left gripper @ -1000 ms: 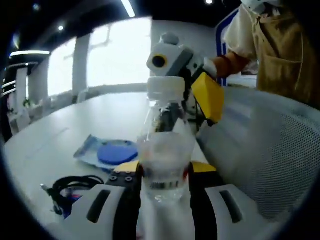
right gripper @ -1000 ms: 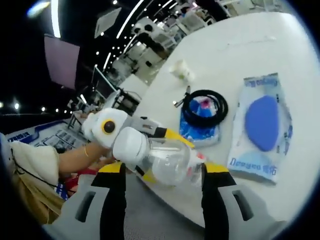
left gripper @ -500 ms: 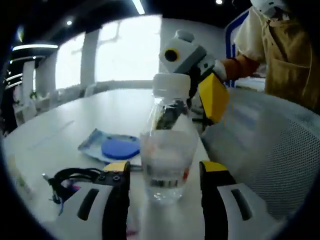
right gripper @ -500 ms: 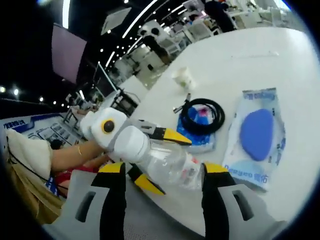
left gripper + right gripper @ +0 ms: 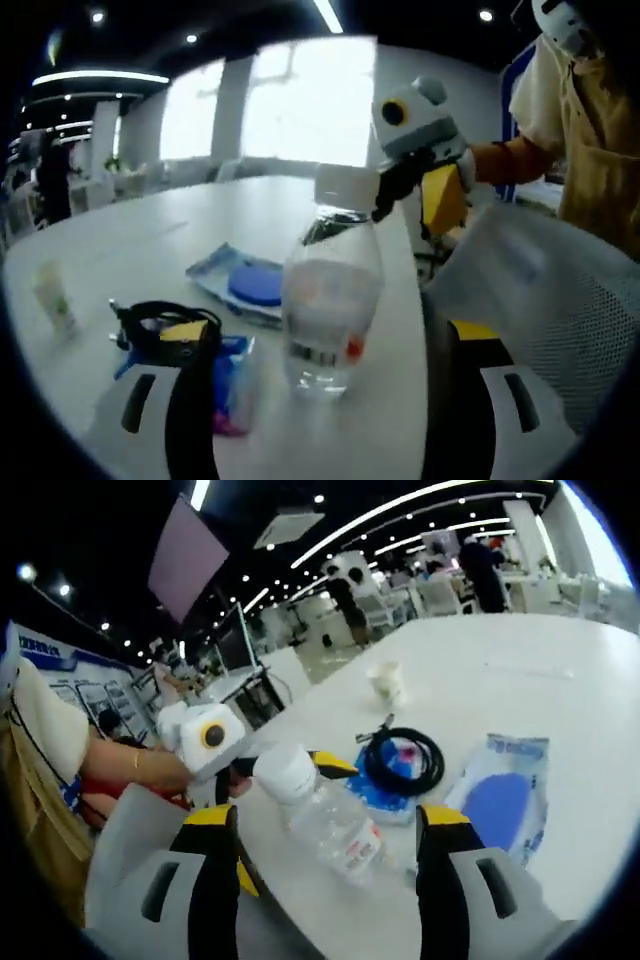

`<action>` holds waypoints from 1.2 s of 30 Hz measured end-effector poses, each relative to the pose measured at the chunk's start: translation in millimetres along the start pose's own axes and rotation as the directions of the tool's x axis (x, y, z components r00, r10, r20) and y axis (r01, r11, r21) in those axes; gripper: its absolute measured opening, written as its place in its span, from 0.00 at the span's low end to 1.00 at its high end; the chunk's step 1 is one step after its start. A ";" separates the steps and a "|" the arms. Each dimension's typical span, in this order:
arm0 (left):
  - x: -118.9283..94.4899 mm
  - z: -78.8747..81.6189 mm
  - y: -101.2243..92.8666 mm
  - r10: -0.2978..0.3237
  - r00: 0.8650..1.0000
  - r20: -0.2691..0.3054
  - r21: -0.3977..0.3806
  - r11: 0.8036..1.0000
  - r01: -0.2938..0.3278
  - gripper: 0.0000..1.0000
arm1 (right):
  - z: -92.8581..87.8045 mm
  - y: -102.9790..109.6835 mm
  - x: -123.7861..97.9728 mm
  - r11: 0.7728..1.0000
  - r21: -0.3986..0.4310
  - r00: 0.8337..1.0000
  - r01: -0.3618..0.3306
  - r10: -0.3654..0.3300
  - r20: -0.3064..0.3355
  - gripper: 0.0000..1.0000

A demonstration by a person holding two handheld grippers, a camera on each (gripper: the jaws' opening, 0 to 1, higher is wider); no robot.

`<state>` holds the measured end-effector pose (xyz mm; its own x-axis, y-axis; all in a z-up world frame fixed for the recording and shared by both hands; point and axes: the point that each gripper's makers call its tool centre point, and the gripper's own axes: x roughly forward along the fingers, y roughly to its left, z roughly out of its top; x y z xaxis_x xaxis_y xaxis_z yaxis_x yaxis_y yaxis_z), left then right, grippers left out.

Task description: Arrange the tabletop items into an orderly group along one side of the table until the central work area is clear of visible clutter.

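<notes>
A clear plastic bottle (image 5: pixel 331 305) with a white cap stands upright on the white table (image 5: pixel 200 235). My left gripper (image 5: pixel 328 338) is open, its jaws wide on either side of the bottle and not touching it. Behind the bottle my right gripper (image 5: pixel 415 192), held by a person's hand, hangs near the cap. In the right gripper view the same bottle (image 5: pixel 330 818) looks tilted between the spread jaws of my open right gripper (image 5: pixel 325 822). My left gripper (image 5: pixel 262 770) comes in from the left there.
A coiled black cable (image 5: pixel 160 320) (image 5: pixel 405 760) lies on a blue packet. Beside it is a clear pouch with a blue pad (image 5: pixel 250 285) (image 5: pixel 500 802). Farther off stands a small white cup (image 5: pixel 50 292) (image 5: pixel 387 680). A white mesh chair (image 5: pixel 545 300) stands at the table's edge.
My left gripper has let go of the bottle and drawn its jaws wide apart. Both grippers have pulled back from the bottle, which now stands alone on the table.
</notes>
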<state>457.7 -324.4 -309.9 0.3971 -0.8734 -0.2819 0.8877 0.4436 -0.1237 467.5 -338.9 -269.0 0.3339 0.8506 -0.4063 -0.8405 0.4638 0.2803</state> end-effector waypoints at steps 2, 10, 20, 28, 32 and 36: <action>-1.9 -0.4 1.4 0.022 1.000 -0.008 0.016 1.000 -0.022 0.99 | -1.7 0.3 1.0 0.999 -0.052 1.000 -0.011 0.011 0.000 0.72; -5.0 3.5 4.7 0.054 0.998 -0.038 0.024 0.998 -0.053 0.99 | -17.6 -3.0 13.8 0.949 -0.306 0.997 -0.072 0.073 -0.009 0.70; -2.6 6.4 3.2 0.054 0.998 -0.033 0.029 0.998 -0.053 0.99 | -30.3 -5.0 31.6 0.918 -0.362 0.986 -0.163 0.166 -0.022 0.59; -4.5 0.5 5.7 0.069 0.996 -0.061 0.049 0.997 -0.066 0.99 | -34.4 1.5 43.6 0.905 -0.375 0.977 -0.202 0.210 -0.019 0.47; -8.0 1.1 7.6 0.082 0.995 -0.057 0.052 0.996 -0.079 0.99 | -34.5 5.4 46.0 0.904 -0.372 0.975 -0.211 0.223 -0.011 0.42; -10.6 -0.4 10.3 0.095 0.993 -0.064 0.052 0.994 -0.092 0.99 | -33.9 3.8 46.3 0.912 -0.357 0.977 -0.201 0.211 -0.012 0.41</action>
<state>462.5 -310.5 -308.6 0.4640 -0.8125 -0.3530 0.8583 0.5109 -0.0477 465.2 -306.2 -316.2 0.1440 0.9261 -0.3487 -0.9861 0.1636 0.0273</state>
